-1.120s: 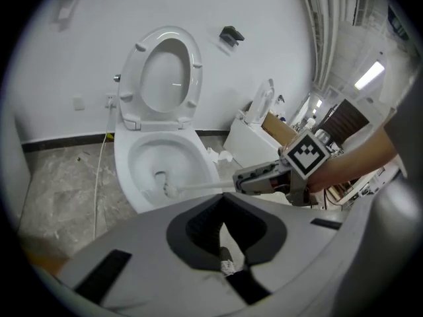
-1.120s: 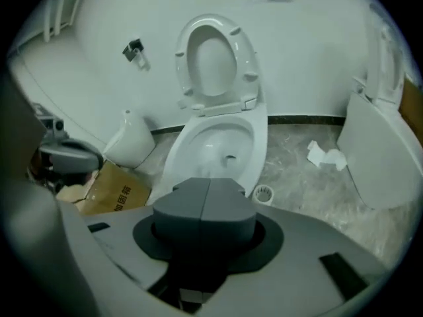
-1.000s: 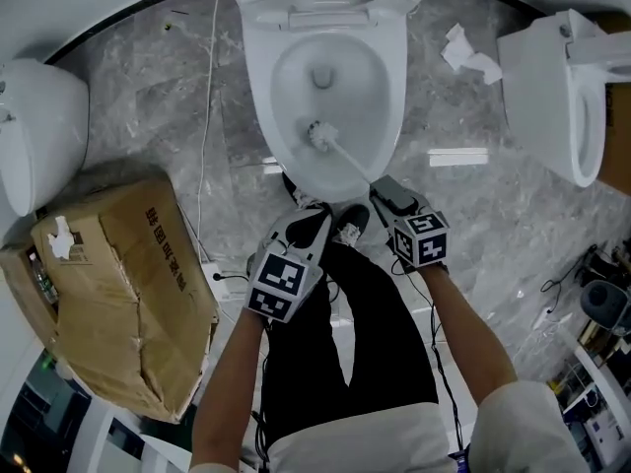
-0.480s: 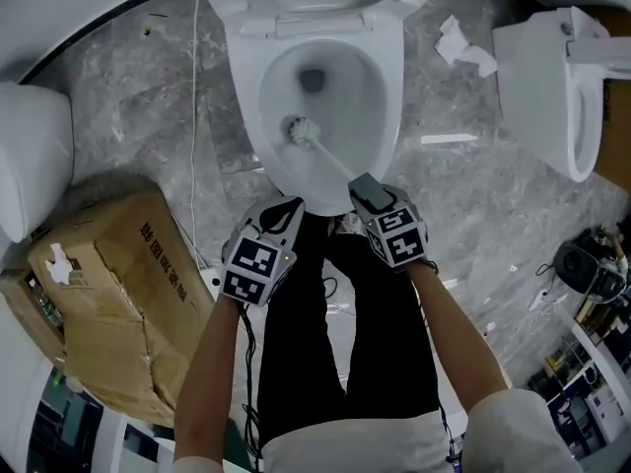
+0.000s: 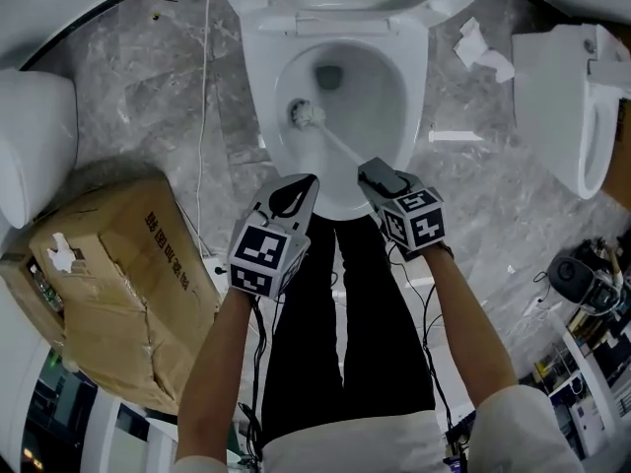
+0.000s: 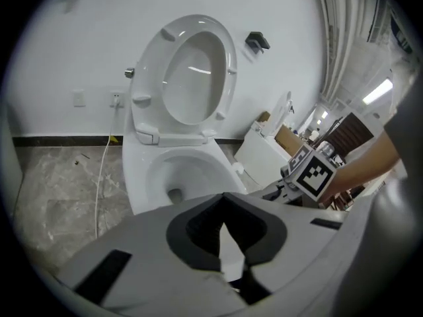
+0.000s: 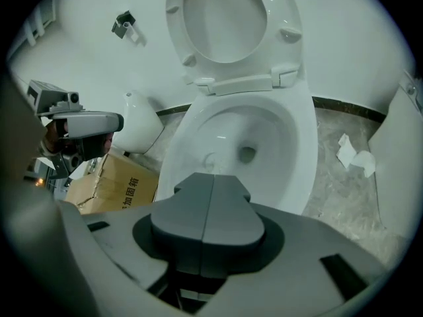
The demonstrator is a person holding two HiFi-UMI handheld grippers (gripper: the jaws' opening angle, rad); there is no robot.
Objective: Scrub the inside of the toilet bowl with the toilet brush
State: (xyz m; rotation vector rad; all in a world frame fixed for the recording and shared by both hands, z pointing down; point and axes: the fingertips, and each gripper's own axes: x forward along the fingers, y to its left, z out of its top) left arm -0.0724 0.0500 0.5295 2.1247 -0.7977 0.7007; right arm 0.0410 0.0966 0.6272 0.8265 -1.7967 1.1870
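Observation:
The white toilet bowl (image 5: 416,77) stands open with its seat and lid raised. The toilet brush (image 5: 307,114) has its white bristle head against the bowl's left inner wall. Its pale handle slants down-right into my right gripper (image 5: 373,173), which is shut on it. In the right gripper view the pads (image 7: 210,177) sit pressed together over the bowl (image 7: 301,144) and hide the handle. My left gripper (image 5: 303,185) hovers at the bowl's front rim, left of the brush, tips together and empty. In its own view the left gripper (image 6: 225,200) points at the bowl (image 6: 142,177).
A cardboard box (image 5: 118,284) sits on the floor at left, with a thin cable (image 5: 204,116) running past it. A second toilet (image 5: 557,97) stands at right, crumpled tissue (image 5: 483,52) beside it. A white fixture (image 5: 30,136) is at far left. The person's black-trousered legs are below the grippers.
The brush head has slid from the bowl's front middle over to its left wall. Both grippers have moved forward toward the rim, the left one now right at it.

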